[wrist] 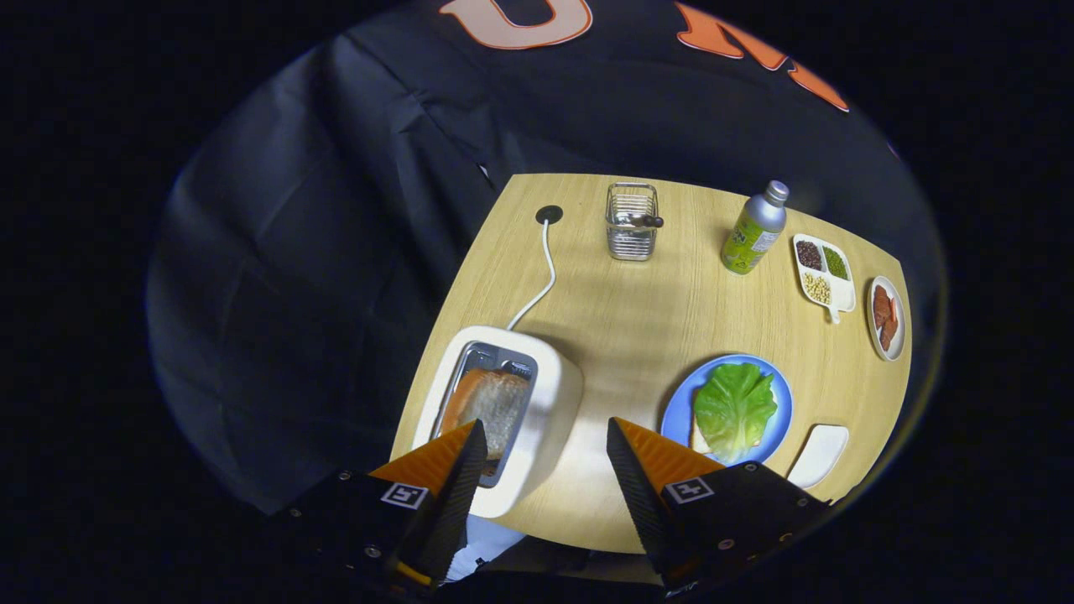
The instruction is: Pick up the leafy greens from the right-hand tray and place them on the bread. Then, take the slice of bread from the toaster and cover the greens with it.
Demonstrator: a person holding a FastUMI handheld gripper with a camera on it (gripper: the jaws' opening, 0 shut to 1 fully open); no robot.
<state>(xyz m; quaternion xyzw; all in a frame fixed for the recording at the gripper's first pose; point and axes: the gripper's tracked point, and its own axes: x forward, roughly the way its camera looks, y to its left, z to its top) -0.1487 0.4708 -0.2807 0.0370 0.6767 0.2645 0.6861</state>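
A white toaster (545, 403) stands at the table's near left with a slice of bread (491, 403) sticking up from its slot. To its right a blue plate (780, 394) holds a bread slice covered by a leafy green (734, 407). My gripper (545, 436) hovers high above the table, open and holding nothing. Its left finger overlaps the toaster's near end, and its right finger sits between the toaster and the plate. A small white tray (821, 455) lies just right of the plate.
A wire basket (632, 222) stands at the table's far side, with a green bottle (753, 231) to its right. A divided dish of beans (824, 273) and a small dish of red pieces (887, 317) sit at the far right. The toaster's white cord (545, 277) runs to a hole.
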